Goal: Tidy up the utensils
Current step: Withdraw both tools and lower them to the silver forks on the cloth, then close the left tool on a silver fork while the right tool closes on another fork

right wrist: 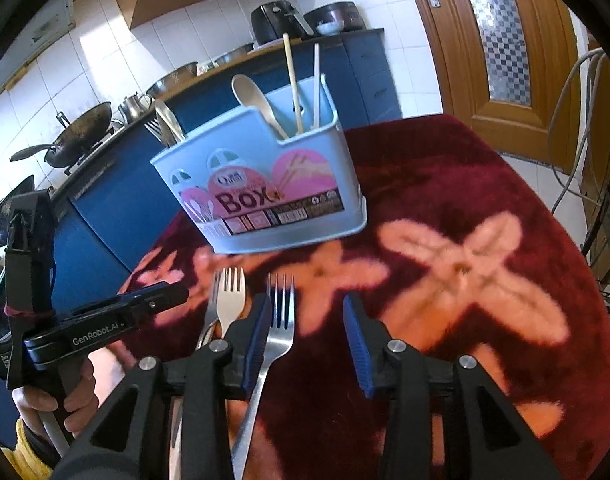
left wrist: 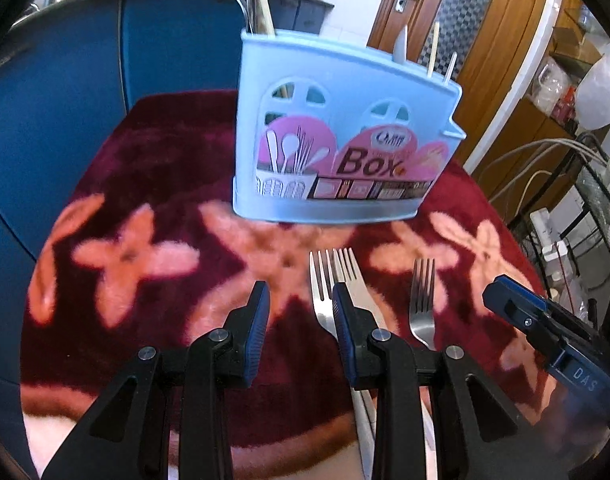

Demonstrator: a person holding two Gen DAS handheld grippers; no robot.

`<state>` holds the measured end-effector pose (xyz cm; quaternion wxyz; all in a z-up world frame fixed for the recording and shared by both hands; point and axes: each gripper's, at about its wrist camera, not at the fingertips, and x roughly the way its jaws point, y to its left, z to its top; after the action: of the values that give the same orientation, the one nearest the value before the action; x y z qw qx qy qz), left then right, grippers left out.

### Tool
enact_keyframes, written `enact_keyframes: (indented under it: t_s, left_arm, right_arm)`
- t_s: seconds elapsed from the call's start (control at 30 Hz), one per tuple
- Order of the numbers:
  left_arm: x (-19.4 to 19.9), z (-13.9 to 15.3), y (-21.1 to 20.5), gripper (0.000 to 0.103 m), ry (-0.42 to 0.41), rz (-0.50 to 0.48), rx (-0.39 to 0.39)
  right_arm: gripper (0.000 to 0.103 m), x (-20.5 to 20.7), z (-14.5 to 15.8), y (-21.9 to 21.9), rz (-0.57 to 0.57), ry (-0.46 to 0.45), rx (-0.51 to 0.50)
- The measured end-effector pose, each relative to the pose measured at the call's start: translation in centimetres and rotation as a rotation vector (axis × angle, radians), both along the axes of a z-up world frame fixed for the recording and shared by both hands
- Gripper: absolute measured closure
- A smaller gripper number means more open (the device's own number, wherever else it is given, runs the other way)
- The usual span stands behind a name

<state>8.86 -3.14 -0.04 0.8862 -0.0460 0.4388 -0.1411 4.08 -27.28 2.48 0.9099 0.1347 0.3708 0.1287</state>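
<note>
A light blue utensil box (left wrist: 337, 136) (right wrist: 265, 184) stands on a dark red flowered cloth (left wrist: 153, 184) (right wrist: 465, 208). It holds spoons, chopsticks and a fork. Three forks lie in front of it: two overlapping forks (left wrist: 329, 276) (right wrist: 230, 296) and a single steel fork (left wrist: 423, 300) (right wrist: 280, 320). My left gripper (left wrist: 301, 312) is open, its right finger over the overlapping forks. My right gripper (right wrist: 308, 320) is open, the single fork lying just inside its left finger. The right gripper also shows in the left wrist view (left wrist: 517, 300), and the left gripper in the right wrist view (right wrist: 153, 300).
A blue kitchen counter (right wrist: 117, 184) with a wok (right wrist: 81, 132), bowls and an air fryer (right wrist: 277, 20) runs behind the table. A wooden door (right wrist: 501, 40) is at the right, with cables and a wire rack (left wrist: 593, 200) beside the table.
</note>
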Motion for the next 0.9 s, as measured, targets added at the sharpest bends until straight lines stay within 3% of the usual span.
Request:
enact_keyframes:
  t_s: [0.13,0.37,0.7,0.77,0.87,0.9]
  left_arm:
    - [0.4,-0.8,-0.5,0.063,0.022,-0.019,0.019]
    - [1.4,-2.1,-1.0,0.063,0.062,-0.043,0.025]
    - [2.6,-2.8,-1.4,0.063,0.05,-0.064,-0.021]
    - [2.8,-2.9,-1.4,0.066,0.044,-0.067,-0.033]
    - [3.0,-3.0,-1.4,0.077,0.044,-0.076,-0.06]
    - [3.0,-3.0,-1.4,0.085,0.044,-0.079,-0.066]
  right_arm:
    - [0.059,0.5,-0.6,0.5,0.012,0.02,-0.007]
    - [0.057,1.5,-1.6,1.5,0.045,0.054,-0.016]
    - [0.057,3.2,-2.7,2.3,0.081,0.089,-0.022]
    - [0.057,3.4,-2.8,2.4,0.085,0.091,-0.02]
    - [0.057,3.7,-2.9,2.4,0.092,0.09,-0.012]
    - [0.057,3.8,-2.9,2.4,0.096,0.09,-0.006]
